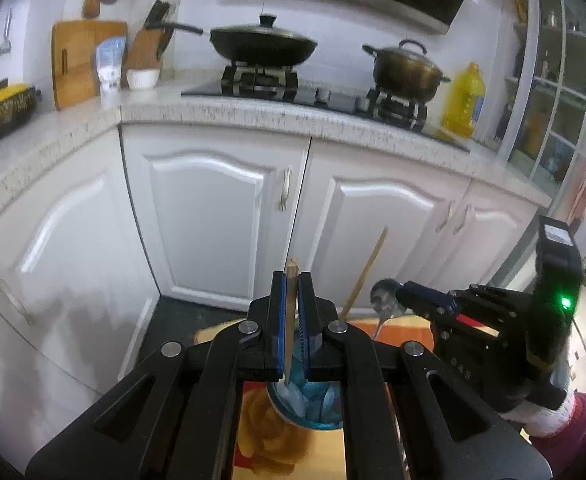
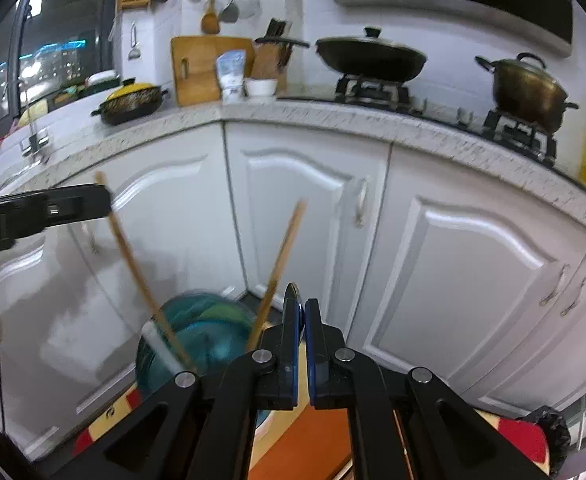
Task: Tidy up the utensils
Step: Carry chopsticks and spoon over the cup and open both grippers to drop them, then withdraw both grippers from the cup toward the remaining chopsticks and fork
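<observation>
Over the cup (image 1: 313, 404), left gripper (image 1: 292, 280) clamps a chopstick (image 1: 292, 320); right gripper (image 2: 301, 312) apparently pinches a spoon (image 1: 385, 296). Crowding risks collision, tipping.

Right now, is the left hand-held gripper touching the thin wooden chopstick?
Touching: the left wrist view shows the left hand-held gripper with its blue pads clamped on the thin wooden chopstick.
</observation>
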